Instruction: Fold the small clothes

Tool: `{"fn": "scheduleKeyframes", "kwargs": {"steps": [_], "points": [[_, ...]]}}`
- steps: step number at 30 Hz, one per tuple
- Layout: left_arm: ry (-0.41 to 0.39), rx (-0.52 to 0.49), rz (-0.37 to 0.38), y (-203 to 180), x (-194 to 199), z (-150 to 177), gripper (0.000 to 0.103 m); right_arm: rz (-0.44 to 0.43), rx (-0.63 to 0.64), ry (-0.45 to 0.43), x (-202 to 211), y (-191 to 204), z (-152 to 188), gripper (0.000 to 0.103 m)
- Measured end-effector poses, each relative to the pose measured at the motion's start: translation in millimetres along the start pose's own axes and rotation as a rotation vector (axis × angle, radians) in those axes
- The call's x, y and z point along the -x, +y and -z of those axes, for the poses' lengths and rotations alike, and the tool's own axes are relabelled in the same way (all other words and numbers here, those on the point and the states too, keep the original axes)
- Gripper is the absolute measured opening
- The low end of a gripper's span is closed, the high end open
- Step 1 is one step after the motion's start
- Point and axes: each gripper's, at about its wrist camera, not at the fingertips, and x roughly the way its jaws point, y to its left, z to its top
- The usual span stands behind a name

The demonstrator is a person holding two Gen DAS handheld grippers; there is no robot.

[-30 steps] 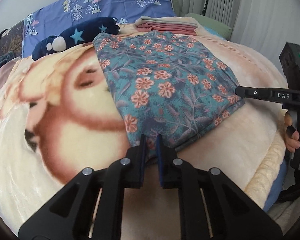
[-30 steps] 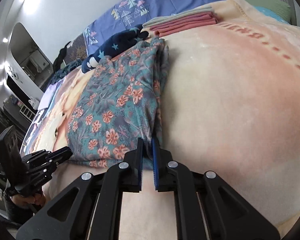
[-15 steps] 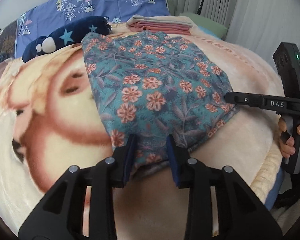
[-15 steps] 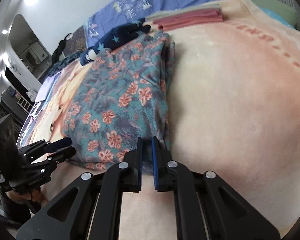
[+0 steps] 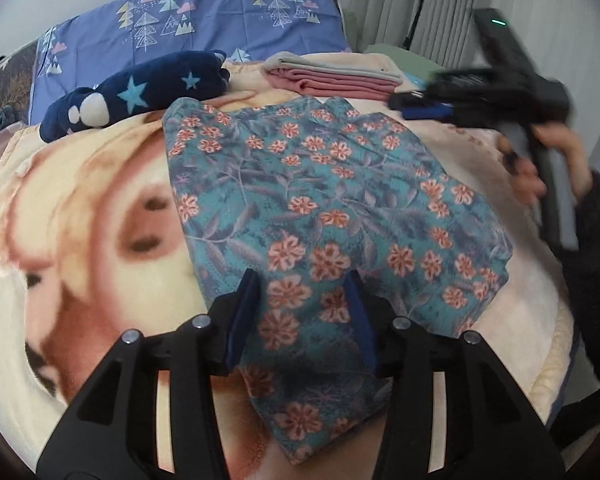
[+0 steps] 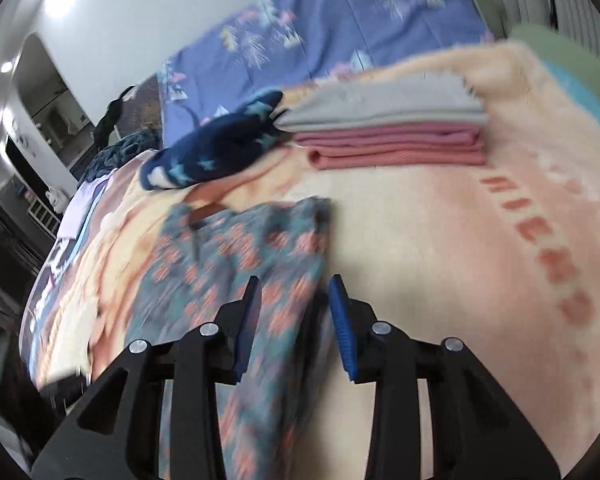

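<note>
On the blanket (image 5: 80, 208) the floral garment (image 5: 320, 208) lies flat, folded into a rough rectangle, short of the folded stack (image 5: 336, 76) at the far end; the left gripper (image 5: 300, 312) and right gripper (image 6: 294, 320) have just been opening, pads clear of the cloth beneath. A fold looks just released; next comes a fresh pinch on an edge for another fold, or moving it to the stack.

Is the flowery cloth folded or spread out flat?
Folded. The flowery cloth lies on the blanket as a neat shape with stacked layers at its edge.
</note>
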Motion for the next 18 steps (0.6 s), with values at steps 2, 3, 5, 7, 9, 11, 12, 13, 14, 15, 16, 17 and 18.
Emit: {"fn": "scheduleKeyframes", "kwargs": {"steps": [2,3,5,7,9,11,12,13,14,15,16,17,18], "points": [[-0.003,-0.013,0.009,0,0,2,0.05,-0.041,-0.03,0.044,-26,-9,-16,0.056],[-0.001,-0.018,0.013,0,0,2,0.05,-0.068,-0.044,0.069,-39,-12,-24,0.057],[0.004,-0.015,0.022,2,-2,3,0.051,-0.099,-0.058,0.101,-58,-14,-34,0.057],[0.008,-0.012,0.026,3,-4,3,0.051,-0.106,-0.042,0.125,-76,-12,-40,0.022],[0.006,-0.013,0.028,3,-4,4,0.051,-0.063,-0.002,0.111,-79,-5,-41,0.006],[0.003,-0.012,0.031,3,-4,5,0.051,-0.069,-0.038,0.062,-72,-9,-42,0.006],[0.002,-0.011,0.033,3,-4,5,0.051,-0.058,-0.03,0.062,-74,-11,-42,0.006],[0.003,-0.012,0.035,3,-5,5,0.051,-0.043,-0.01,0.079,-80,-13,-41,0.006],[0.005,-0.014,0.036,3,-6,5,0.051,-0.047,-0.006,0.087,-85,-16,-38,0.008],[0.005,-0.013,0.038,3,-6,5,0.051,-0.046,0.008,0.075,-87,-17,-35,0.01],[0.005,-0.011,0.041,3,-7,6,0.051,-0.037,0.023,0.062,-86,-17,-34,0.013],[0.004,-0.009,0.042,3,-6,6,0.051,-0.027,0.032,0.055,-83,-17,-33,0.015],[0.003,-0.008,0.042,3,-5,6,0.051,-0.014,0.032,0.047,-79,-16,-34,0.016]]}}
